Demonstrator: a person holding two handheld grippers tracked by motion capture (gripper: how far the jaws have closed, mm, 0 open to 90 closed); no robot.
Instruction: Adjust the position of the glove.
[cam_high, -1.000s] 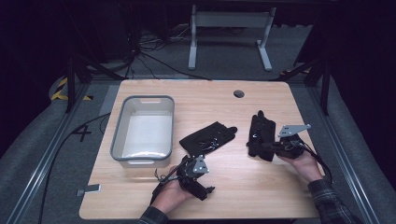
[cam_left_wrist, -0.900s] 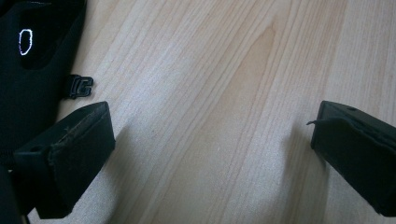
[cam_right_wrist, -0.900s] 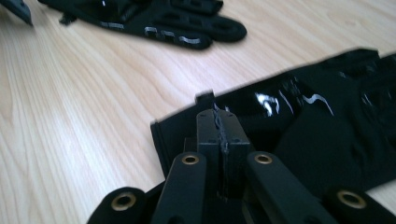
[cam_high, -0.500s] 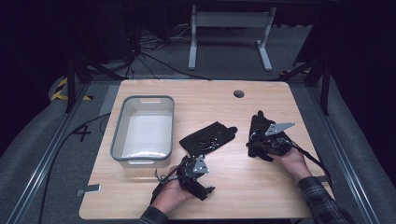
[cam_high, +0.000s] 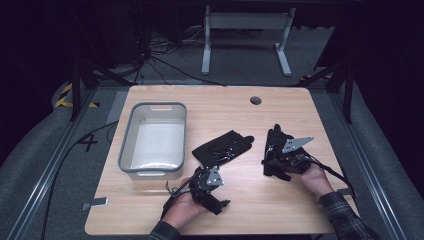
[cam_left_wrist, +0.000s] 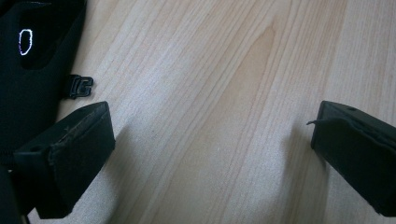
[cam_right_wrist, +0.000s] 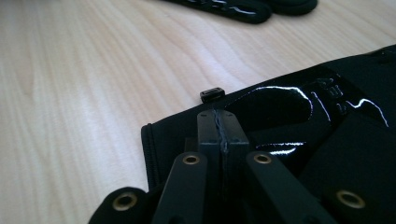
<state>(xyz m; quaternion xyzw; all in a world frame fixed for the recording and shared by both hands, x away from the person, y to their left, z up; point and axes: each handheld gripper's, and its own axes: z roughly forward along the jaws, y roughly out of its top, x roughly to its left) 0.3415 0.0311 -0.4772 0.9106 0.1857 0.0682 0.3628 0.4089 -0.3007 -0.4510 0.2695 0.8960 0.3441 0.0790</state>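
Note:
Two black gloves lie on the wooden table (cam_high: 240, 210). The middle glove (cam_high: 222, 147) is just beyond my left gripper (cam_high: 206, 174). In the left gripper view that gripper (cam_left_wrist: 210, 140) is open wide over bare wood, with the glove (cam_left_wrist: 32, 70) past its left jaw. My right gripper (cam_high: 275, 159) rests on the near end of the right glove (cam_high: 276, 142). In the right gripper view its jaws (cam_right_wrist: 223, 116) are pressed shut over the glove's cuff (cam_right_wrist: 289, 112); no fabric shows between them. The other glove (cam_right_wrist: 243, 7) lies farther off.
A grey plastic bin (cam_high: 129, 142) stands at the table's left side, its inside bare. There is a round cable hole (cam_high: 256, 100) near the far edge. A white frame's legs (cam_high: 245, 35) stand on the floor beyond the table.
My right gripper has moved left from beside the right glove onto its near end. The left gripper and both gloves have stayed put.

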